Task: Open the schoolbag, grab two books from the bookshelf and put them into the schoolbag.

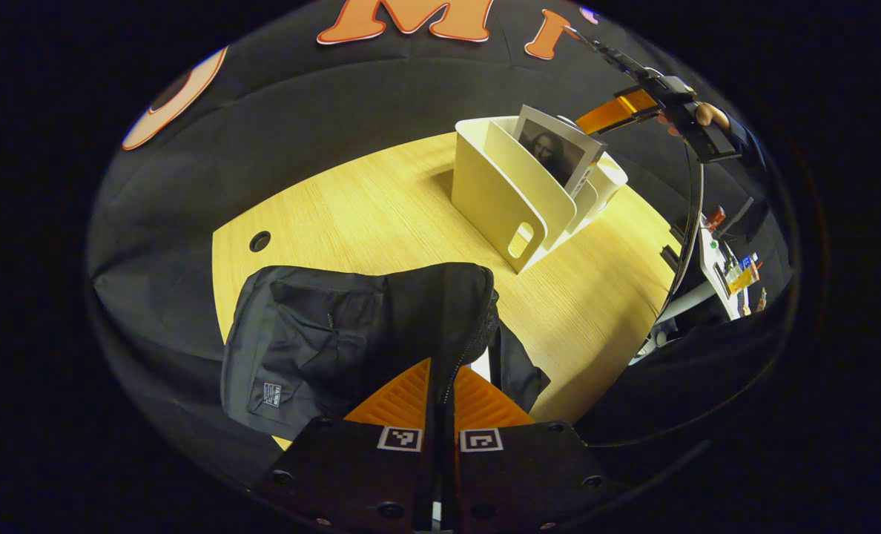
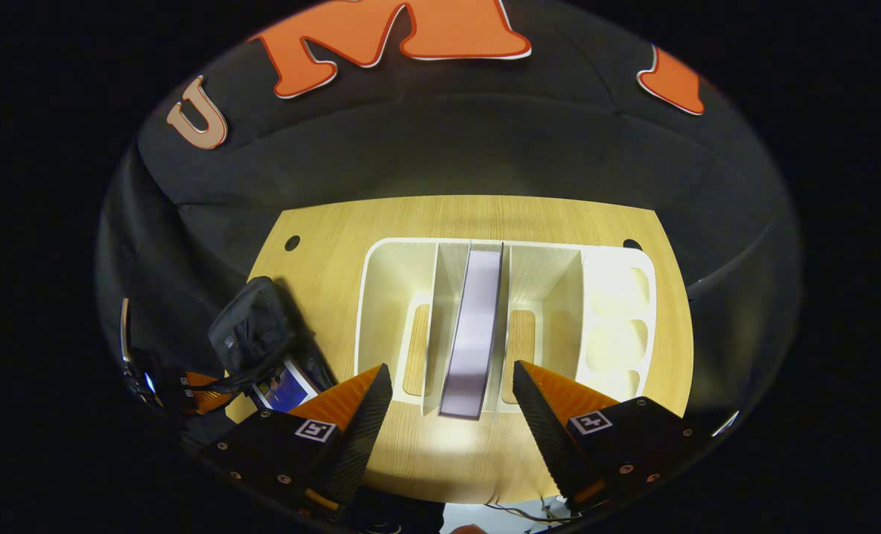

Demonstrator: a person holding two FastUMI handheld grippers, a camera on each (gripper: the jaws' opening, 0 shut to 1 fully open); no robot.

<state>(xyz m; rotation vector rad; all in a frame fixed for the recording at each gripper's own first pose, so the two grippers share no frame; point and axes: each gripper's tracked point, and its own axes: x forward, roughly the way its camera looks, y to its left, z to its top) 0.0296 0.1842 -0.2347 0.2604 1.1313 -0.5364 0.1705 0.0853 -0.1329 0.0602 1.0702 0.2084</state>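
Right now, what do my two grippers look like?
Both look alike. The left gripper and the right gripper each have a black, screw-studded body, two wedge-shaped fingers and a square black-and-white marker at each finger's base. In the left gripper view, a thin dark cable curves down from the right gripper.

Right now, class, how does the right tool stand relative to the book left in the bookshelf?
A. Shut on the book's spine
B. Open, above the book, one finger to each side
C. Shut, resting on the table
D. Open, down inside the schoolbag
B: in the right gripper view the right tool is open, its fingers apart either side of the upright book in the bookshelf.
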